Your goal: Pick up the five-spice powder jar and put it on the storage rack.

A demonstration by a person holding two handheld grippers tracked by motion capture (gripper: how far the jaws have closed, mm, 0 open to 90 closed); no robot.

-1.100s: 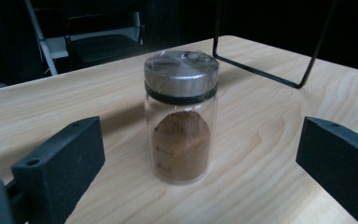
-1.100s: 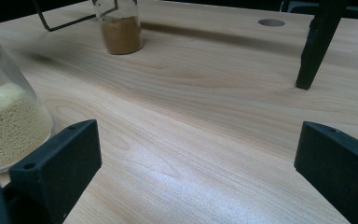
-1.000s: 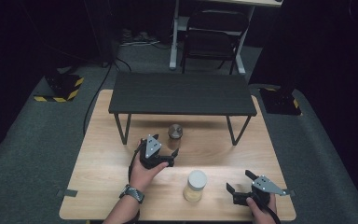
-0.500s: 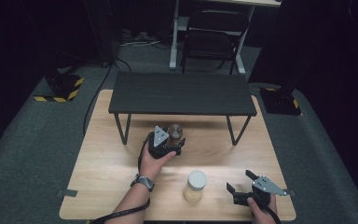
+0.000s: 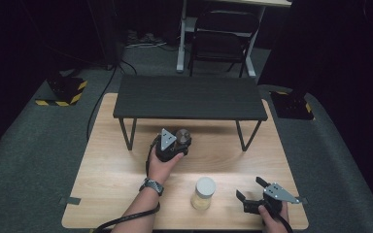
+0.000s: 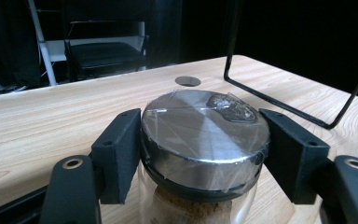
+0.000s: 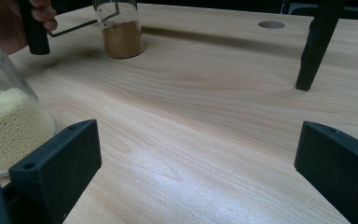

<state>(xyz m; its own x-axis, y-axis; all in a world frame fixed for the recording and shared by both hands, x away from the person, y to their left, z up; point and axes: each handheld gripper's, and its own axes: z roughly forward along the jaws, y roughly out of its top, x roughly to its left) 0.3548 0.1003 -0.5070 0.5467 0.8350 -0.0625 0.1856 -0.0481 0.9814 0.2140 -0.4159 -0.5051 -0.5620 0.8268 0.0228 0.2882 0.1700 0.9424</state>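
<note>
Two black jaws of the left tongs (image 6: pixel 200 154) flank the silver-lidded glass jar of brown powder (image 6: pixel 204 140), touching its lid; the high view shows this jar (image 5: pixel 182 139) just before the black metal shelf (image 5: pixel 189 97). Right tongs (image 5: pixel 252 191) gape empty, well apart from the jar.

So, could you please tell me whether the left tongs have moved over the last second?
Yes. The left tongs went forward, away from the person and toward the black shelf, and now sit around the metal lid of the brown-powder jar.
</note>
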